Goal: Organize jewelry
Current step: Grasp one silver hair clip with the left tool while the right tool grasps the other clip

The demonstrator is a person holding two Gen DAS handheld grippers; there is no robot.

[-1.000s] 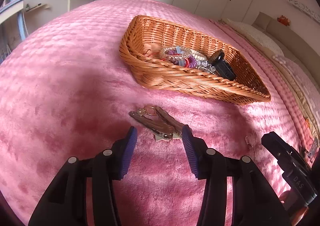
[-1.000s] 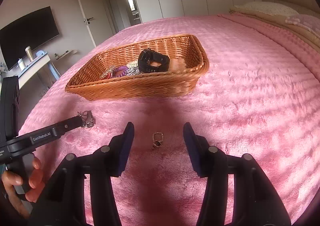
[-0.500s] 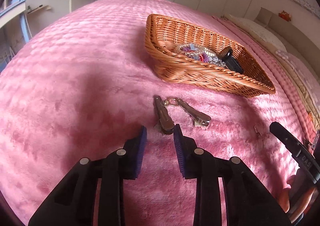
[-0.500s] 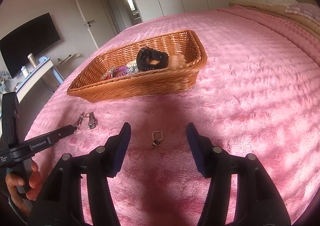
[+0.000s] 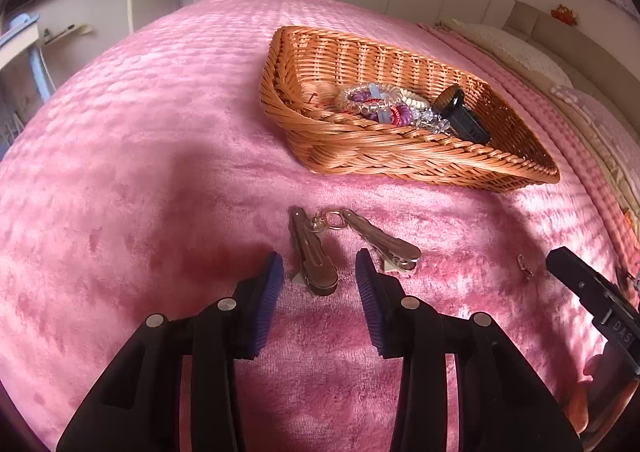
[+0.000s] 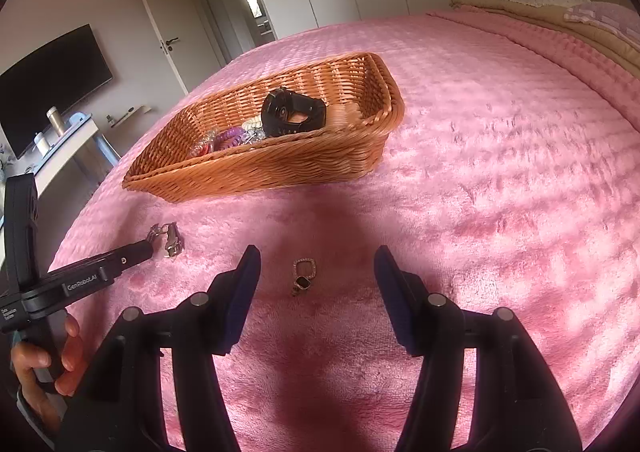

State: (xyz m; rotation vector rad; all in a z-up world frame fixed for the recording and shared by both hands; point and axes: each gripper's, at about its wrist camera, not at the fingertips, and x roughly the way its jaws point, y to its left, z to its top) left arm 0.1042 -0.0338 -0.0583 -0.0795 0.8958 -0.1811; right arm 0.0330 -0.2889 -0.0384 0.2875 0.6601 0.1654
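Two metal clips joined by a small ring (image 5: 320, 248) lie on the pink bedspread; they also show in the right wrist view (image 6: 170, 240). My left gripper (image 5: 319, 276) is open, with the left clip's near end between its fingers. A small gold ring-shaped trinket (image 6: 303, 276) lies on the bedspread between the fingers of my open right gripper (image 6: 316, 276); it is tiny in the left wrist view (image 5: 524, 265). A wicker basket (image 5: 400, 156) (image 6: 280, 168) holds bracelets, hair ties and a black watch (image 6: 292, 114).
The pink bedspread (image 6: 500, 172) covers the whole bed. Pillows and folded blankets (image 6: 560, 12) lie at the far right. A desk with a bottle and a wall TV (image 6: 52, 80) stand left of the bed. White wardrobes line the back wall.
My left gripper narrowed and swung to the left clip, then opened wider around its end. My right gripper stays open over the trinket and has drawn slightly closer.
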